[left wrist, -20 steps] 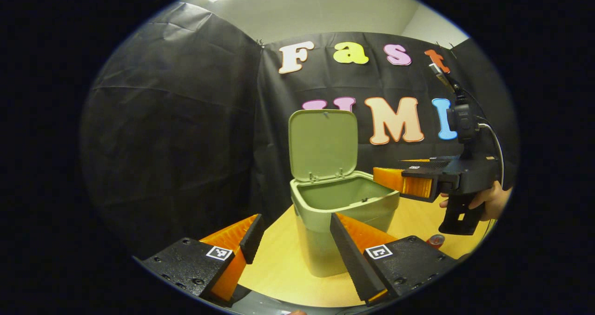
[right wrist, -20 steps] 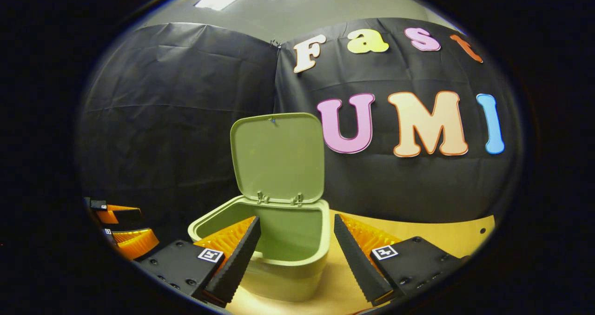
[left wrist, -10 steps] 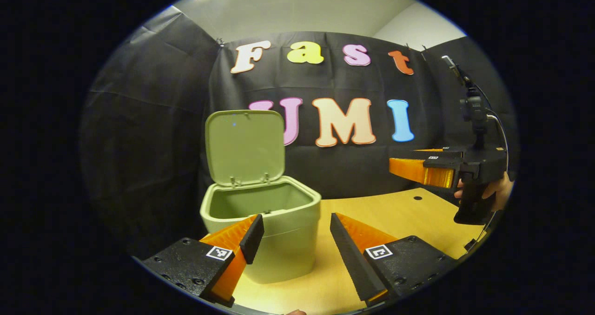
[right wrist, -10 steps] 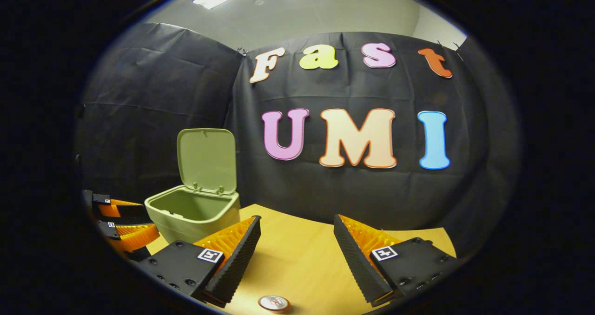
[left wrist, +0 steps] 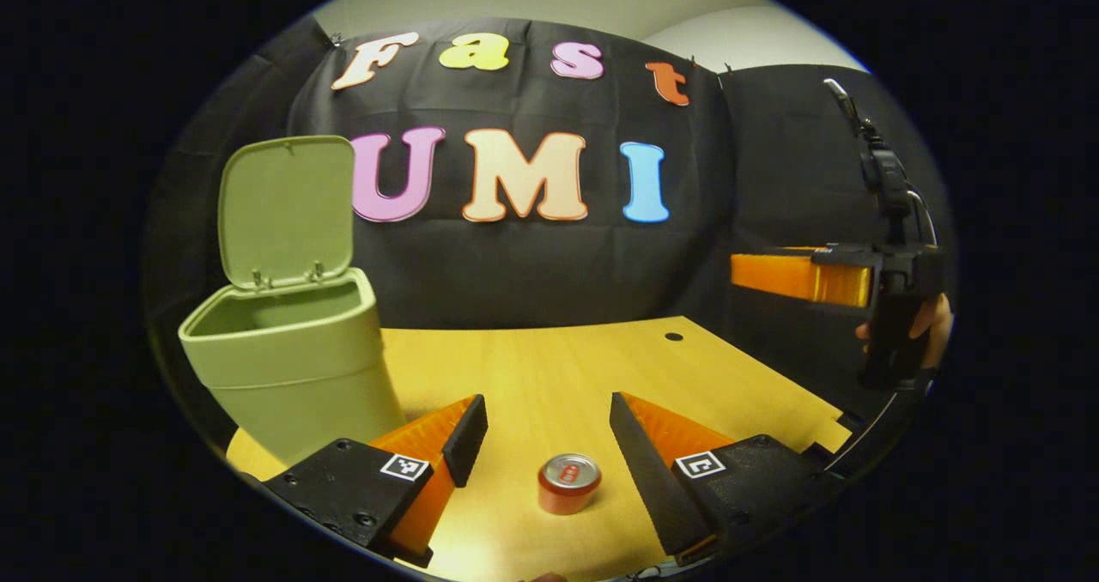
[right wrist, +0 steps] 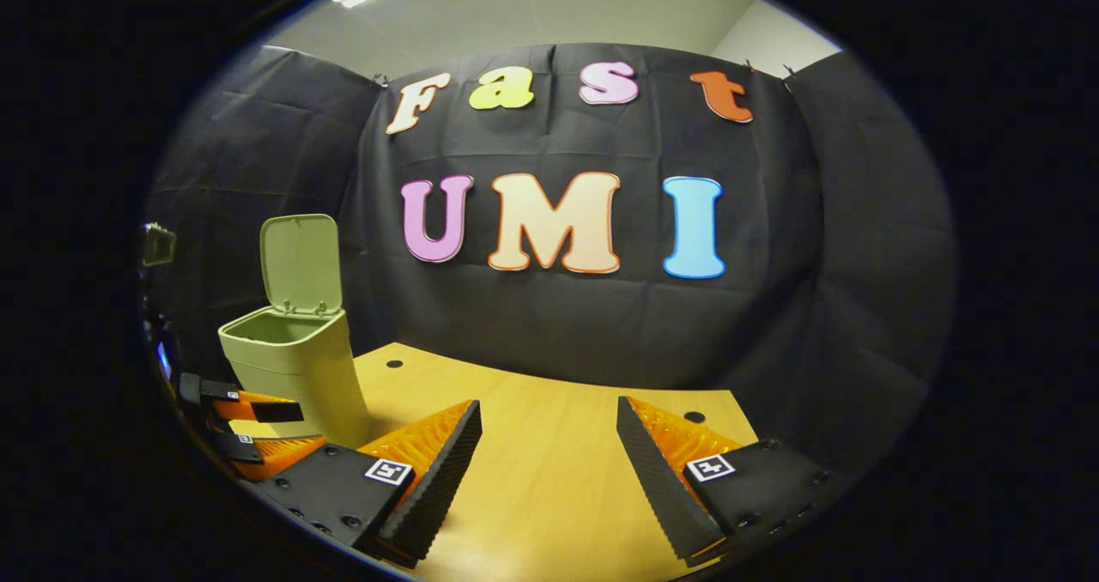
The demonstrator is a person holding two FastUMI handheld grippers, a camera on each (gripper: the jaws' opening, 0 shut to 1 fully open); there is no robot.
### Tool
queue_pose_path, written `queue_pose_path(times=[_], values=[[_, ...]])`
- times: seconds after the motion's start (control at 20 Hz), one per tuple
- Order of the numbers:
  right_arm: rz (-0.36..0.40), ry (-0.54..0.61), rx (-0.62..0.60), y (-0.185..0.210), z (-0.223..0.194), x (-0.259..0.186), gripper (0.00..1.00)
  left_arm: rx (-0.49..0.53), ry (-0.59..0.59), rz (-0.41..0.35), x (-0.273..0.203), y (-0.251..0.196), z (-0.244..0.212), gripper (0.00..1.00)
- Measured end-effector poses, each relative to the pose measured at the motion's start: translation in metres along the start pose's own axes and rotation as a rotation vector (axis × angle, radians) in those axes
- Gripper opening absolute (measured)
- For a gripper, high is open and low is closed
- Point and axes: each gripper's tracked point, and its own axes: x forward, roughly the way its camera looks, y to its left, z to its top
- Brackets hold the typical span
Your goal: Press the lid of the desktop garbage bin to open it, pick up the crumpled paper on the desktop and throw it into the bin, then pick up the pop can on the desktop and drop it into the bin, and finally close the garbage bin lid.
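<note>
The green bin [left wrist: 288,376] stands at the table's left with its lid [left wrist: 288,209] raised upright; in the right gripper view the bin [right wrist: 300,372] sits farther off at the left. A red pop can [left wrist: 567,482] stands upright on the table. My left gripper [left wrist: 543,415] hangs open just above it, with the can framed between the fingers and touching neither. My right gripper [left wrist: 738,270], held by a hand [left wrist: 932,324], hovers high at the right, away from the bin. In its own view the right gripper [right wrist: 548,410] is open and holds nothing, and the left gripper [right wrist: 288,432] shows beside the bin's base.
The wooden table [left wrist: 601,367] has a small round hole [left wrist: 674,336] near its far right part and a notched right edge. Two such holes [right wrist: 394,364] show in the right gripper view. Black cloth walls close in the back and sides.
Both grippers swung right, away from the bin, which slid left in both views. The can came in between the left gripper's fingers. The right gripper left the bin's rim.
</note>
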Motion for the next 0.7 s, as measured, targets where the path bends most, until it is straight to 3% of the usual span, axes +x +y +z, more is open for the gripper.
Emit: queue_pose_path(times=[0.3, 0.7], values=[[-0.111, 0.065, 0.03, -0.059, -0.03, -0.037, 1.0, 0.019, 0.096, 0.004, 0.036, -0.012, -0.05, 0.88], [-0.176, 0.11, 0.019, -0.091, -0.051, -0.071, 1.0, 0.012, 0.218, 0.056, 0.068, -0.01, -0.119, 0.89]])
